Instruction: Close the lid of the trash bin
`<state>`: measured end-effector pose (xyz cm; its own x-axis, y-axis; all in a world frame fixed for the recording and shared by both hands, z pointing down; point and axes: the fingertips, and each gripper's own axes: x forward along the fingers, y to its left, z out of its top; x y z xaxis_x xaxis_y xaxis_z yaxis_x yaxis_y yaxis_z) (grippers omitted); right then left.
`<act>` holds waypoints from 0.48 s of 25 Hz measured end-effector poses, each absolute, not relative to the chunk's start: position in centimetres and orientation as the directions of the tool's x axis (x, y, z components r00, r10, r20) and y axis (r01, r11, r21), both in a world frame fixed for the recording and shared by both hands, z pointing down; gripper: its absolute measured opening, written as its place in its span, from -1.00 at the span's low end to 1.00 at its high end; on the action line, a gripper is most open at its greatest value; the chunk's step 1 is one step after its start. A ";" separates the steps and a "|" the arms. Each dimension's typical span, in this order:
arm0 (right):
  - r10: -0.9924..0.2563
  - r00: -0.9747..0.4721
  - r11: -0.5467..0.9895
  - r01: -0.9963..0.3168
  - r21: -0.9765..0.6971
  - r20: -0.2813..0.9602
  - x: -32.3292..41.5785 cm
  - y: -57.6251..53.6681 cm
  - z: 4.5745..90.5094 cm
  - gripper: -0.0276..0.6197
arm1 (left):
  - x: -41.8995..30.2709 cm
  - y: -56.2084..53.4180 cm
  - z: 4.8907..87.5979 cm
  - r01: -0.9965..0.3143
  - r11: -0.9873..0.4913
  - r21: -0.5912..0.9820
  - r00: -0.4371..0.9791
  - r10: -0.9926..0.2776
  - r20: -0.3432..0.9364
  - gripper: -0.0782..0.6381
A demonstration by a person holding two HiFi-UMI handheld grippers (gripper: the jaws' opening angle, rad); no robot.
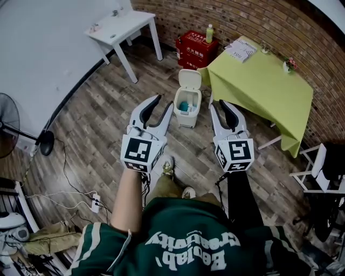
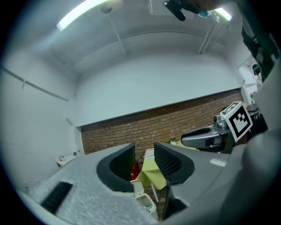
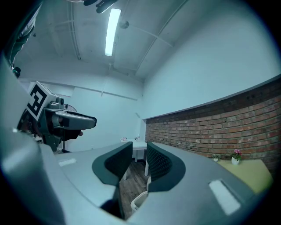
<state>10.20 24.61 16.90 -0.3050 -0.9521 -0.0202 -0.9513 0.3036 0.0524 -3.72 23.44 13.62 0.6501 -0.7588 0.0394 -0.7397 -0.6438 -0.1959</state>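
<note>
With left claw (image 1: 163, 102) and right claw (image 1: 218, 105) released, we judge the upright lid (image 1: 190, 79) of the white plastic trash bin (image 1: 187, 116) at twelve o'clock light, pushable at its top rim.

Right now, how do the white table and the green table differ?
The white table is uncovered and stands by the white wall. The green table wears a cloth and stands by the brick wall. The white table holds small items; the green table holds papers and a flower pot. The trash bin stands beside the green table only.
</note>
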 end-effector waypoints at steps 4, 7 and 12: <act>-0.952 -0.302 0.300 -0.952 0.060 -0.040 10.3 23.2 16.3 -0.55 | -3.9 22.1 13.2 -0.740 -0.642 -0.200 0.652 -0.758 0.023 -0.38; -0.952 -0.302 0.299 -0.952 0.068 -0.043 10.1 22.0 16.5 -0.55 | -4.1 20.8 13.2 -0.743 -0.639 -0.199 0.650 -0.760 0.012 -0.38; -0.957 -0.286 0.282 -0.956 0.076 -0.053 9.9 19.2 16.4 -0.56 | -4.2 17.6 13.5 -0.742 -0.644 -0.185 0.655 -0.756 0.003 -0.39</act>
